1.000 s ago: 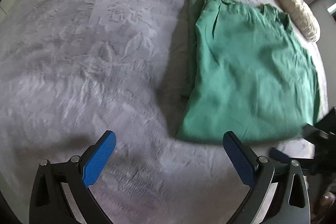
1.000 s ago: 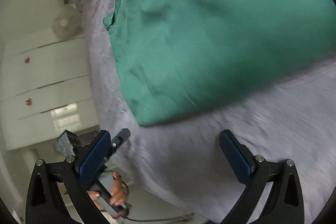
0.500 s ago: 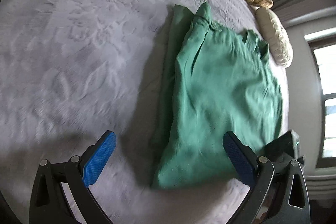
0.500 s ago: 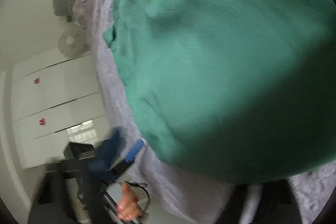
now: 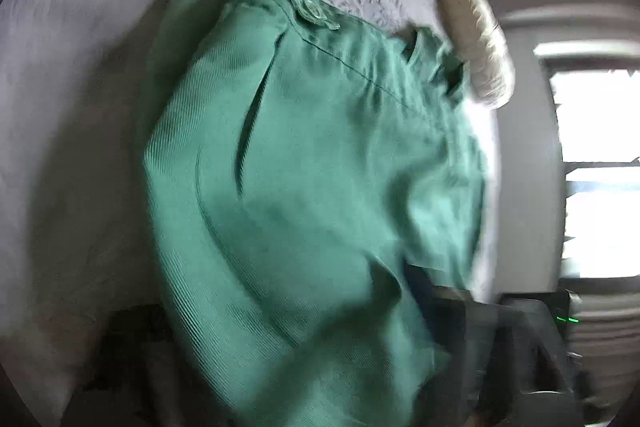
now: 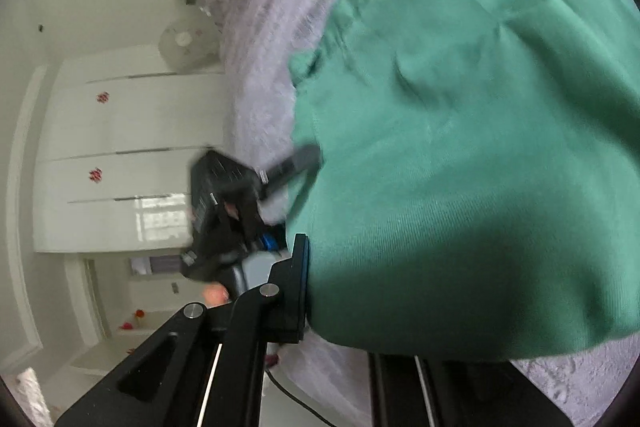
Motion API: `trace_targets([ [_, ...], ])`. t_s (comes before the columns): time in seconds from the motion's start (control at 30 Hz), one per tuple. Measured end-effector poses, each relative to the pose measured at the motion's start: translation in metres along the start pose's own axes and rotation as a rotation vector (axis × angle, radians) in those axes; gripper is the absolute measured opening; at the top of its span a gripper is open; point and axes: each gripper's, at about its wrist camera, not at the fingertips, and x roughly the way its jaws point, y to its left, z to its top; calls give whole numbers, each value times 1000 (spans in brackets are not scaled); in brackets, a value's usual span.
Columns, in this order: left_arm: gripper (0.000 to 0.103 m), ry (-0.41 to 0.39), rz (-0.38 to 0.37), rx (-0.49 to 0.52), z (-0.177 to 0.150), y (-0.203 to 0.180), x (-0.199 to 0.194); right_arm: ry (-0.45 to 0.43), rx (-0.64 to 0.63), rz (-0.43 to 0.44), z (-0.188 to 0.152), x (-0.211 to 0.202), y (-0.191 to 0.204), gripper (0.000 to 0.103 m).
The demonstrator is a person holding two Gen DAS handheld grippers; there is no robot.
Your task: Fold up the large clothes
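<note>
Fingers point(image 6: 294, 291) of the right gripper point(image 6: 340, 327) are closed on the near hem of the green garment point(image 6: 460, 131), which lies folded on the bed point(image 5: 72, 75). Left gripper point(image 6: 224, 203) state cannot be told. Layers could be slid apart if the thin grip is lost.

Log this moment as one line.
phase: gripping near hem | garment: green, folded, on bed | left gripper: at hem, blurred | right gripper: hem between fingers, closure unclear
</note>
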Motion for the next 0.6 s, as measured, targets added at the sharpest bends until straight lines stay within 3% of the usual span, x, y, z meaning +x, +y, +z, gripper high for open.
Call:
trace_targets([
  [0.17, 18, -54, 73, 71, -3, -19, -10, 170, -17, -84, -25, -10, -10, 13],
  [0.23, 18, -88, 97, 107, -5, -33, -18, 143, -65, -107, -24, -35, -6, 13],
  [0.3, 18, -114, 115, 136, -6, -48, -25, 44, -128, -172, -15, -68, 0, 13],
  [0.37, 18, -139, 125, 157, -5, -60, -32, -67, -171, -274, 2, -91, 1, 13],
  [0.43, 15, -163, 136, 176, -4, -78, -40, -123, -192, -398, 23, -98, -10, 11],
  [0.5, 15, -177, 148, 196, -3, -97, -41, -93, -170, -453, 36, -88, -35, 9],
  [0.6, 15, -194, 176, 269, -9, -133, -45, -18, -147, -452, 37, -63, -67, 8],
])
